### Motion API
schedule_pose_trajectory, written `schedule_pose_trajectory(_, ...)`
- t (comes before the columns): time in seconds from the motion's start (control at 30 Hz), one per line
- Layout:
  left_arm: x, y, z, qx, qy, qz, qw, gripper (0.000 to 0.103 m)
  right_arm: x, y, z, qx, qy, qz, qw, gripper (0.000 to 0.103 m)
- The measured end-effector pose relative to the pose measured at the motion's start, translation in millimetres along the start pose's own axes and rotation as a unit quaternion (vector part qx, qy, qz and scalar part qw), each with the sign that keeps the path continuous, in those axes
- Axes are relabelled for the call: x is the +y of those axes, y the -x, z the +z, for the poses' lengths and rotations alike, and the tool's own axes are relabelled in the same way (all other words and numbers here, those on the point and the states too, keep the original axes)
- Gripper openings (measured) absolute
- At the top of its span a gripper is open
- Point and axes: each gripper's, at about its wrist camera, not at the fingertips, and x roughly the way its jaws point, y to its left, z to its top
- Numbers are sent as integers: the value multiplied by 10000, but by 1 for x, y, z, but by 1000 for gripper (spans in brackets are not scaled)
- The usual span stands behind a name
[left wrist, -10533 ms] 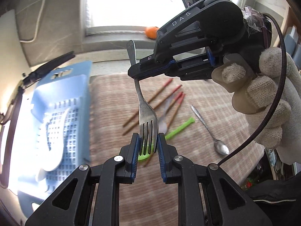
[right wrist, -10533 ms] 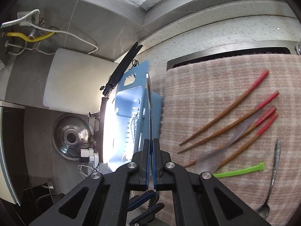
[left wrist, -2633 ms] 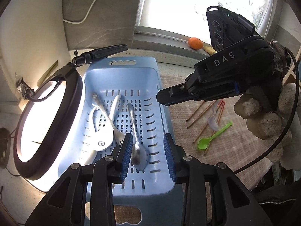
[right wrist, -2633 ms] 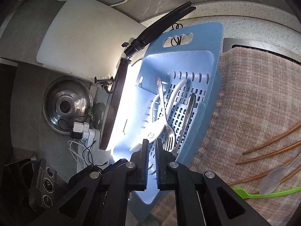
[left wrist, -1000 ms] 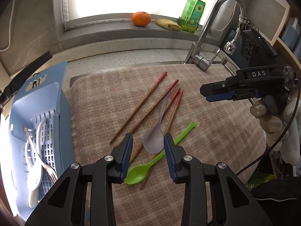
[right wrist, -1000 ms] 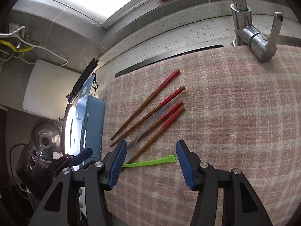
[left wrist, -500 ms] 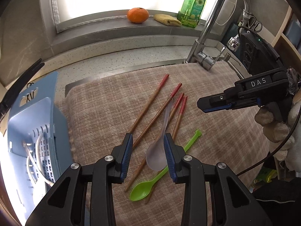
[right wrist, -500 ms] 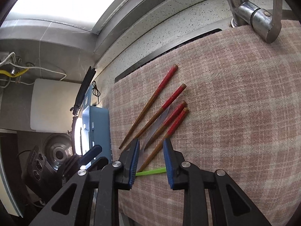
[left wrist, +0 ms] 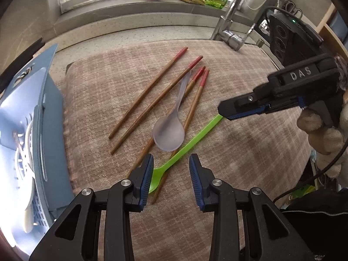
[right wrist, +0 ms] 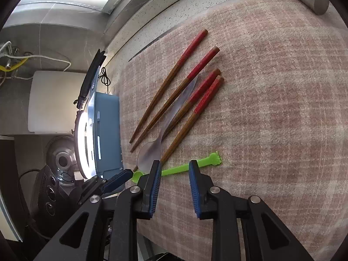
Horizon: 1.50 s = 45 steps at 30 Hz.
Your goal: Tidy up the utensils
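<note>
Between the parted jaws of the right claw point(right wrist: 174, 169), the flat handle of the green spoon point(right wrist: 184, 168) is seen crossing from side to side, its paw-shaped end just beyond the right jaw and its bowl hidden behind the left jaw. Both jaws are held moderately open and nothing is gripped. The left claw point(left wrist: 171, 163) is likewise open and empty; the same spoon's bowl is partly covered by its left jaw, and the handle runs away diagonally between the jaws toward the right claw's tip.

The green spoon is judged to be thin moulded plastic: very light, somewhat flexible, smooth and liable to slip or twist if pinched on its narrow edges. A hold across the flat of the handle, near mid-length, is judged best. Contact with the cloth point(right wrist: 271, 108) beneath cannot be ruled out, since the spoon lies flush on it.

Beyond the left claw lies the translucent spoon point(left wrist: 169, 133), resting over the red-tipped chopsticks point(left wrist: 196, 100), one of which passes under the green handle; these are judged stiff, light and prone to rolling. Far to the left claw's left stands the blue basket point(left wrist: 50, 113), already holding utensils.
</note>
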Motion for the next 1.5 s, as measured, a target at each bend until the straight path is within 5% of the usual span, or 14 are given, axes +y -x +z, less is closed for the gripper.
schedule_pose_trajectory(0.67, -31, -23, -18, 472, -177, -529, 9973, 32, -17, -9, -1, 48, -252, -226, 9994, 24)
schedule_pose_trajectory(1.5, -26, -12, -25, 413, -247, -405, 9980, 32, -27, 8, -6, -59, -68, -712, 9974, 14)
